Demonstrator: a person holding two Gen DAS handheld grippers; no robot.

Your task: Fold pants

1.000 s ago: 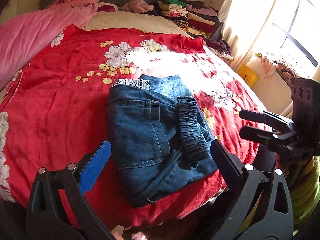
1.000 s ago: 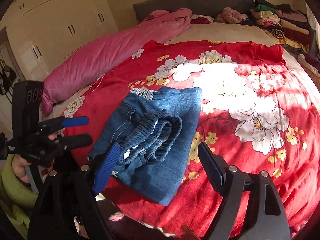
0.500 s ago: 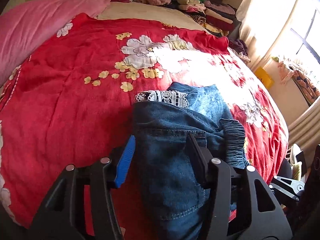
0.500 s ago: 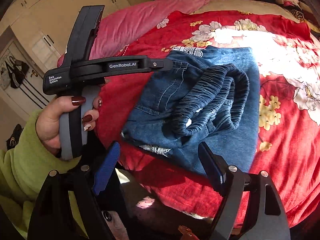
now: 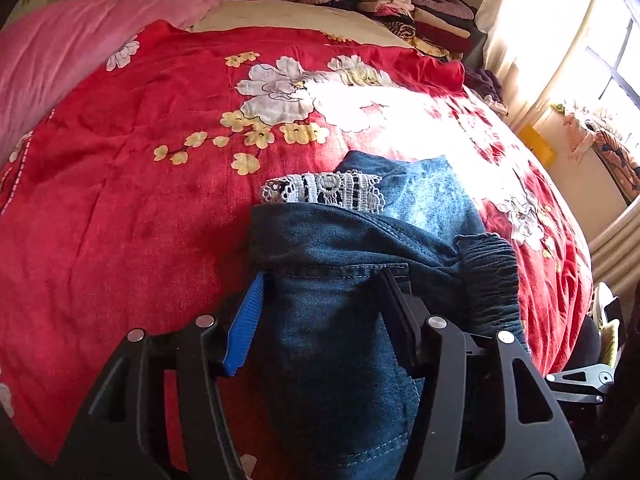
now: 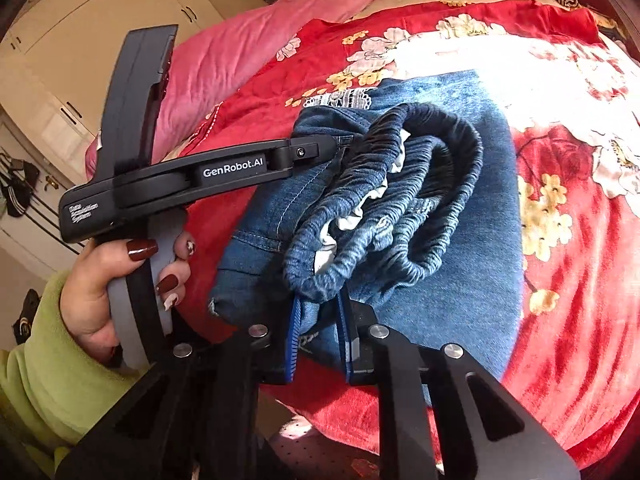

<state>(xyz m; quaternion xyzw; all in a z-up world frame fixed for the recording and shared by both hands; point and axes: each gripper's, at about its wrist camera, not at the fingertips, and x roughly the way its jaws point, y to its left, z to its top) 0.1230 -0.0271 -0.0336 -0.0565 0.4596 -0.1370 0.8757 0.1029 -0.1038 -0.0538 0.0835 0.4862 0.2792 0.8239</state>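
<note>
Folded blue denim pants [image 5: 332, 240] lie on a red flowered blanket [image 5: 120, 180], white lace hem [image 5: 324, 192] at the far end, gathered elastic waistband [image 5: 492, 272] on top. My left gripper [image 5: 322, 280] straddles the thick left part of the stack. Its pads touch the denim on both sides while the jaws are opening slightly. In the right wrist view the pants [image 6: 480, 280] show the bunched waistband [image 6: 420, 200], with my right gripper [image 6: 319, 300] shut on the near denim edge below it. The left gripper [image 6: 316, 148], held by a hand [image 6: 100, 280] in a green sleeve, reaches in from the left.
A pink quilt [image 5: 80, 52] lies along the left side of the bed. Stacks of folded clothes [image 5: 420, 12] line the headboard. A bright window [image 5: 612, 40] is on the right and a cream wardrobe [image 6: 80, 20] on the left. The bed's near edge runs just below the pants.
Both grippers came down and forward to the near end of the pants. The left jaws narrowed from wide open around the left side; the right jaws closed onto the near edge.
</note>
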